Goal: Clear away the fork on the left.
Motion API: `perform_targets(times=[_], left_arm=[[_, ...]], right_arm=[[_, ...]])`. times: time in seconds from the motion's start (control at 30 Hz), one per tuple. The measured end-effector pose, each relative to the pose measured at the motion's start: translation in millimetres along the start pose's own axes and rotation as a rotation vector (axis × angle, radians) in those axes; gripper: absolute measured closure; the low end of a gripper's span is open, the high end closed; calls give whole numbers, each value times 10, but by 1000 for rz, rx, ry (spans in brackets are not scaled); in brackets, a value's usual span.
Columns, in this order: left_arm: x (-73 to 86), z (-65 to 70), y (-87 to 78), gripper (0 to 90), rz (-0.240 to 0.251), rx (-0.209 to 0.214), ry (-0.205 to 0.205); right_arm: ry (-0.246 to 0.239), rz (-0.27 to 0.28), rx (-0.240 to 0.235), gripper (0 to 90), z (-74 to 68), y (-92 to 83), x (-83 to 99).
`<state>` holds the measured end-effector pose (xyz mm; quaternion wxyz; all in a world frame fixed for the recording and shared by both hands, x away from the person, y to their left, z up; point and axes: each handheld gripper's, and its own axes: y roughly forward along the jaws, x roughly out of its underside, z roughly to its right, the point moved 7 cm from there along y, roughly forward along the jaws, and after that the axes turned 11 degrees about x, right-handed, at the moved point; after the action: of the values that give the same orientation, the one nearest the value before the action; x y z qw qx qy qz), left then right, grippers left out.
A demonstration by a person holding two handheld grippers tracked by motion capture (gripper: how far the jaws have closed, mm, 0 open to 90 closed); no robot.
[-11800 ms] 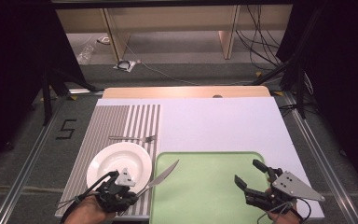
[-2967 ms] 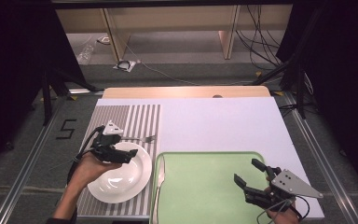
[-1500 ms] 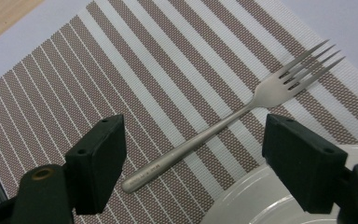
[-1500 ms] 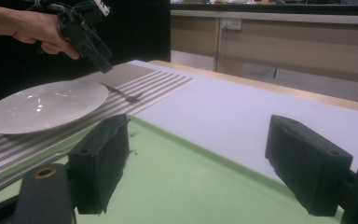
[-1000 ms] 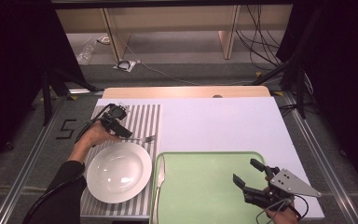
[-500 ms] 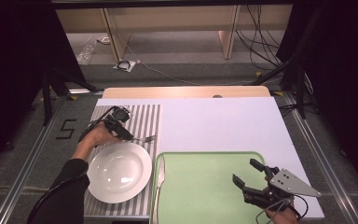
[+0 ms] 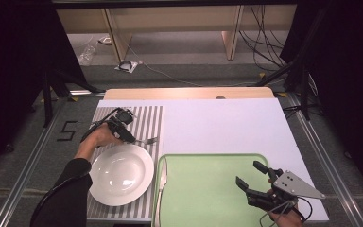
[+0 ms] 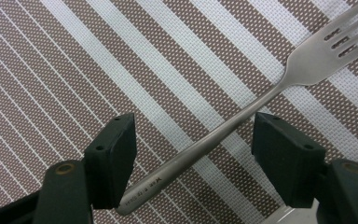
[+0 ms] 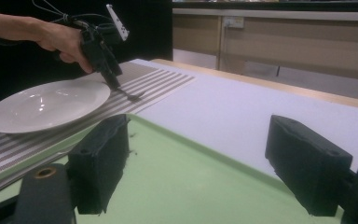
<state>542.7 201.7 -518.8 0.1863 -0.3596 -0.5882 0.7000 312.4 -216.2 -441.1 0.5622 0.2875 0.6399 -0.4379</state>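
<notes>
1. High view, left of the frame: the left gripper (image 7: 125,135) sits on the striped placemat (image 7: 149,118), just above the white plate (image 7: 121,173), with the person's forearm coming up from the lower left.
2. Left gripper view: the fork (image 8: 242,119) lies flat on the placemat, running from the lower left to the upper right, with its handle between the jaws. The jaws have just been closing, yet both pads stand clear of the handle.
3. High view, centre: a knife (image 7: 160,189) lies along the left edge of the green tray (image 7: 208,189).
4. High view, lower right: the right gripper (image 7: 253,182) hovers over the tray's right part, jaws apart with nothing between them.
</notes>
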Motion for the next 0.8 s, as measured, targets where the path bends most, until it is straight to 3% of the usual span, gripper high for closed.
perform_targets(times=[0.5,0.8], left_arm=[[32,34,105,430,-54,45,19],[39,37,107,475,-51,73,-7]], right_arm=[[-2,-2,-3,222,-2,4,1],[-3,-3,-3,222,-4,5,1]])
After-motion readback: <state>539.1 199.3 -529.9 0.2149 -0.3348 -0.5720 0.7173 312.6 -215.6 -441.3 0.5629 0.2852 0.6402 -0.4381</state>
